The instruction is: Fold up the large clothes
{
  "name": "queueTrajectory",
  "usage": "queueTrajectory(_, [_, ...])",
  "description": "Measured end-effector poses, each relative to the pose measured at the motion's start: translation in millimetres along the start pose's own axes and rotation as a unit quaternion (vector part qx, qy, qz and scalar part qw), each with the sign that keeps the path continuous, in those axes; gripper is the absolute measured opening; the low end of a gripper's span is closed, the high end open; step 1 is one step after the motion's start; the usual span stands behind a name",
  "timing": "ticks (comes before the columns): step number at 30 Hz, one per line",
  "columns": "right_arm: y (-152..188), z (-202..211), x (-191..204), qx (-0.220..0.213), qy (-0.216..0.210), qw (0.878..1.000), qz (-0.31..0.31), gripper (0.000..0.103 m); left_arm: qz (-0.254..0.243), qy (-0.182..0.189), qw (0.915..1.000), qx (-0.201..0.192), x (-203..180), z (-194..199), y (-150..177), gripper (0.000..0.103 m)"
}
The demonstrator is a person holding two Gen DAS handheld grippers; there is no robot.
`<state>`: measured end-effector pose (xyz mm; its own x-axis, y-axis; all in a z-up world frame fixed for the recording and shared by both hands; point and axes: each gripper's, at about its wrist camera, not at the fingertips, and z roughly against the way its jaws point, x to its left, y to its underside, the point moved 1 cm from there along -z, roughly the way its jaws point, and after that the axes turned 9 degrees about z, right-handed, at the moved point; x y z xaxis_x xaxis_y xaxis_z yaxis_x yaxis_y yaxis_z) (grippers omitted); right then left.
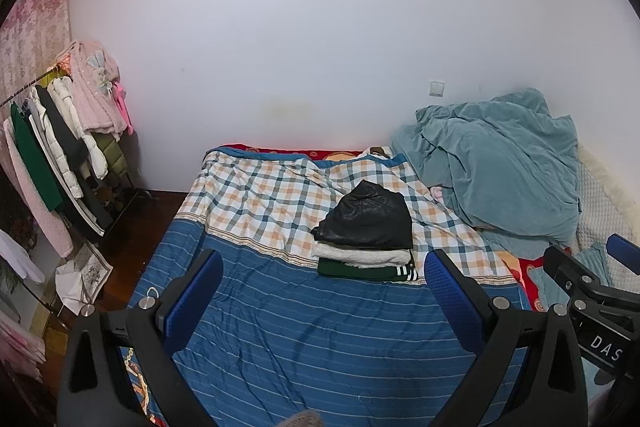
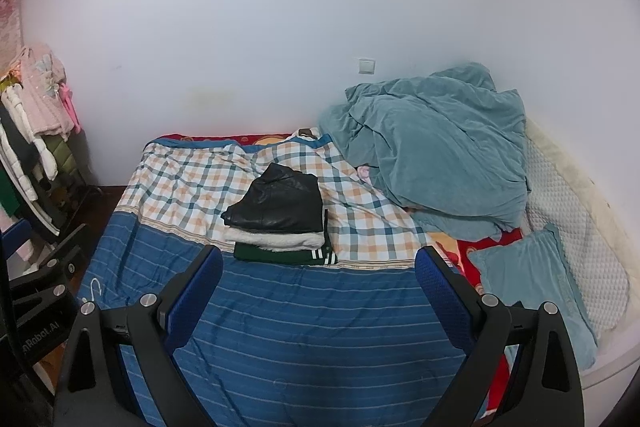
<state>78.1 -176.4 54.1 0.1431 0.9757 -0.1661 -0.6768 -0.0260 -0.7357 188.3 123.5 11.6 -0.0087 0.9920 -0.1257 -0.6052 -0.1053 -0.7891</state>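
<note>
Jaws of left gripper (image 1: 324,267) and right gripper (image 2: 318,263) wide apart, holding nothing, folded clothes stack (image 2: 280,215) on bed (image 2: 300,327).

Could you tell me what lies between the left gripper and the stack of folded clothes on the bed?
Only bare blue striped bedding lies between the left gripper and the stack of folded clothes, as the left wrist view shows.

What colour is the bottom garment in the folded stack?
Dark green garment with white-striped cuff, best seen in the right wrist view.
</note>
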Motion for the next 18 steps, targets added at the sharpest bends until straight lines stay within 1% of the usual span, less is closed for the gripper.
queueTrajectory(18, [-1.1, 1.2, 0.0, -0.003, 0.003, 1.000, -0.004, 0.098, 0.001, -0.001, 1.0000, -0.007, -5.7, 3.4, -5.5, 0.103])
